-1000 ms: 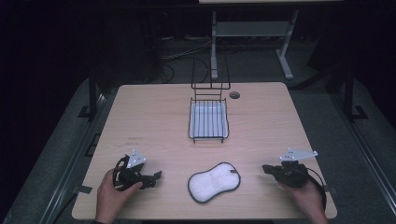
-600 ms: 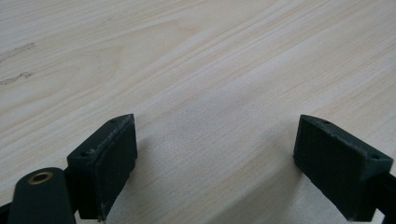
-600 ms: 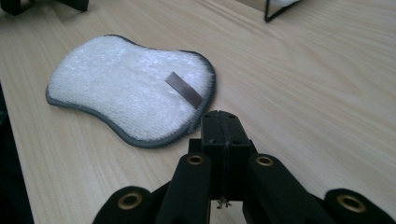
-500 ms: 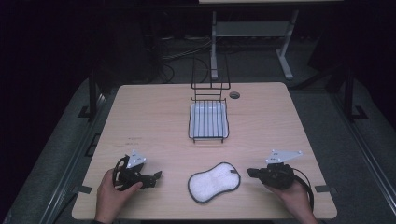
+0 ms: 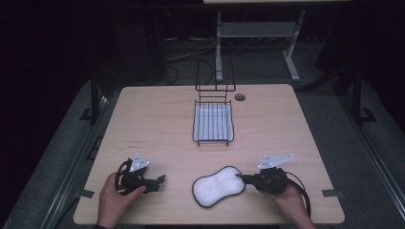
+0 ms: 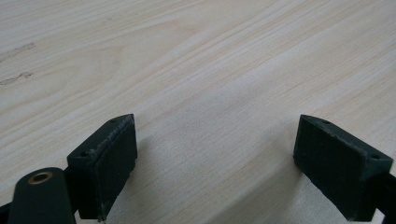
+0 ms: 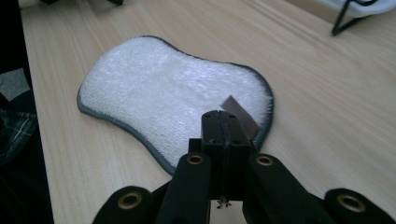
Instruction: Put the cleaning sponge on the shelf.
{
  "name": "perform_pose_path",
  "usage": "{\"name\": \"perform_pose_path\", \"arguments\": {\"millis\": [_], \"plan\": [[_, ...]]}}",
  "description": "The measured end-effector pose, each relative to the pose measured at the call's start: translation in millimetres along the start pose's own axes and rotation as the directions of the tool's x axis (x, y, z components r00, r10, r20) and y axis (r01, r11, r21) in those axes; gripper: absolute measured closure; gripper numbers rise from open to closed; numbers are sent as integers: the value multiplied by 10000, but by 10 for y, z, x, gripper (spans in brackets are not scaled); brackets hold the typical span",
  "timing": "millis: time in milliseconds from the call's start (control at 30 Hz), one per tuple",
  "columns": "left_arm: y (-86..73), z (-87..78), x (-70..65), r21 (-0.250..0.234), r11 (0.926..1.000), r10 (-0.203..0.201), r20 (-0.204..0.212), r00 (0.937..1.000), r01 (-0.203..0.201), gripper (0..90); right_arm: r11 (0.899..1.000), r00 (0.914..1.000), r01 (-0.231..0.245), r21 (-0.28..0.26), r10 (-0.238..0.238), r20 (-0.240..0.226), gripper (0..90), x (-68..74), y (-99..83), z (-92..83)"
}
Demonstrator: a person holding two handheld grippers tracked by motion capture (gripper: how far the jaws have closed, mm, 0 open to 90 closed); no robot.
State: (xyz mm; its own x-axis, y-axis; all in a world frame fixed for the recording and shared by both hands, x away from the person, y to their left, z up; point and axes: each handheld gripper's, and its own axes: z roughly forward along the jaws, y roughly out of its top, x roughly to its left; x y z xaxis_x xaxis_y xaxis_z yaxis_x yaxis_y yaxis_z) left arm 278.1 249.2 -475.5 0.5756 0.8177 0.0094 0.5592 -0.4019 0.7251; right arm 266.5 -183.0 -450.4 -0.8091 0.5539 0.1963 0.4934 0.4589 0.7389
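The white pad (image 7: 173,93) looks soft and floppy; pinch its edge. Right gripper (image 7: 224,122) jaws are closed, empty.

White pad (image 5: 218,185), dark, prob. grey, edging

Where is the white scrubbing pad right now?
In the high view the white scrubbing pad lies flat near the table's front edge, between the two hands, below the wire rack, with the right hand-held gripper at its right edge.
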Motion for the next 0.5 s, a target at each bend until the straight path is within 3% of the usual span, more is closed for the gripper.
{"name": "perform_pose_path", "arguments": {"millis": [200,500], "plan": [[0,0,0,2,10000,-1,1,10000,1,127,9992,9997,240,330,-237,-89,898,69,16,115],[0,0,0,2,10000,1,-1,10000,-1,127,9982,9994,312,512,-317,97,898,41,69,220]]}}
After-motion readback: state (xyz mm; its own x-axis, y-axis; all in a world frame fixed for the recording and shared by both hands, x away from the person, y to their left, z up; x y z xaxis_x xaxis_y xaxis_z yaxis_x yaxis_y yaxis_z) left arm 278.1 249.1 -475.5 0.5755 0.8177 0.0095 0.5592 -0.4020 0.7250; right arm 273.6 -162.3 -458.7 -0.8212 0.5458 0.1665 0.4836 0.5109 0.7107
